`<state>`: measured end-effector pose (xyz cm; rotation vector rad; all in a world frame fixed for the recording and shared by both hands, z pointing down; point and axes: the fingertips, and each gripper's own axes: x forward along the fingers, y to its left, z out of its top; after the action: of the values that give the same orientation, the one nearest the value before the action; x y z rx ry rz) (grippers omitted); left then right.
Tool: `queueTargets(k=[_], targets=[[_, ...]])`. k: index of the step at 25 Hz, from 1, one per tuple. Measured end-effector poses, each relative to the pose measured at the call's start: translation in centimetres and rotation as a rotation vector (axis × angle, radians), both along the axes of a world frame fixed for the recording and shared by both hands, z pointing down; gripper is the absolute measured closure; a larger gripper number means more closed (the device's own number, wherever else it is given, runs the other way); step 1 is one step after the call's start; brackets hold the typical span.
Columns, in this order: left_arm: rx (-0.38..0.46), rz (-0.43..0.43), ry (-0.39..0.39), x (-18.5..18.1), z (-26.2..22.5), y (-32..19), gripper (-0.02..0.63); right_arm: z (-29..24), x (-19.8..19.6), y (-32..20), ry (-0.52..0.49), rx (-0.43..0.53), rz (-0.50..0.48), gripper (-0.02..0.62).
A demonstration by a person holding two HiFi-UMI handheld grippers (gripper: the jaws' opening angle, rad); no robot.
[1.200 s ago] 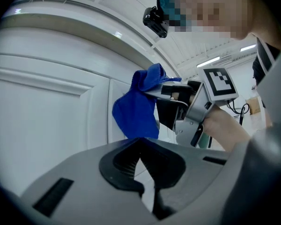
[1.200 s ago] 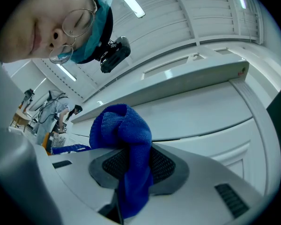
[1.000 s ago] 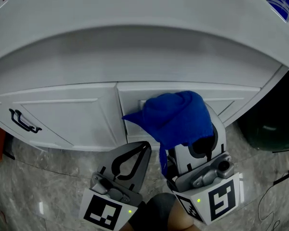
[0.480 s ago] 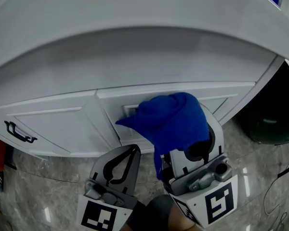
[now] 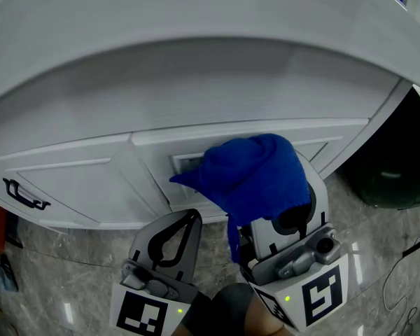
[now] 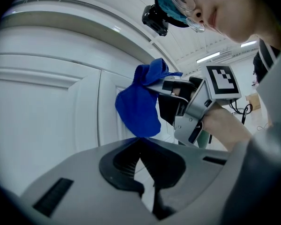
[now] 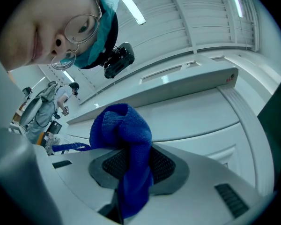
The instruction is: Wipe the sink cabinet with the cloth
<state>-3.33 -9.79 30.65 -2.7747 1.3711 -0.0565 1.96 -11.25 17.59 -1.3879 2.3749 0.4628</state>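
Right gripper jaws clamp the blue cloth at the closed sink cabinet; left gripper jaws together, empty.

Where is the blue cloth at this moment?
In the head view the cloth is right of centre, clamped in the right gripper, in front of the cabinet door and up-right of the shut left gripper.

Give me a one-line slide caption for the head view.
Right gripper holds a blue cloth at the white sink cabinet; left gripper hangs shut and empty beside it.
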Motion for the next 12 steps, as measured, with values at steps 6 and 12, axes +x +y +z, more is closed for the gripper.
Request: queueTargets(k=[6, 12], targets=[[0.012, -0.011, -0.009, 0.3, 0.2, -0.3, 0.606, -0.3, 0.7, -0.1, -0.026, 0.011, 0.001, 0.48], [0.094, -0.035, 0.012, 0.7, 0.3, -1.3, 0.606, 0.1, 2.5, -0.1, -0.023, 0.016, 0.04, 0.48]])
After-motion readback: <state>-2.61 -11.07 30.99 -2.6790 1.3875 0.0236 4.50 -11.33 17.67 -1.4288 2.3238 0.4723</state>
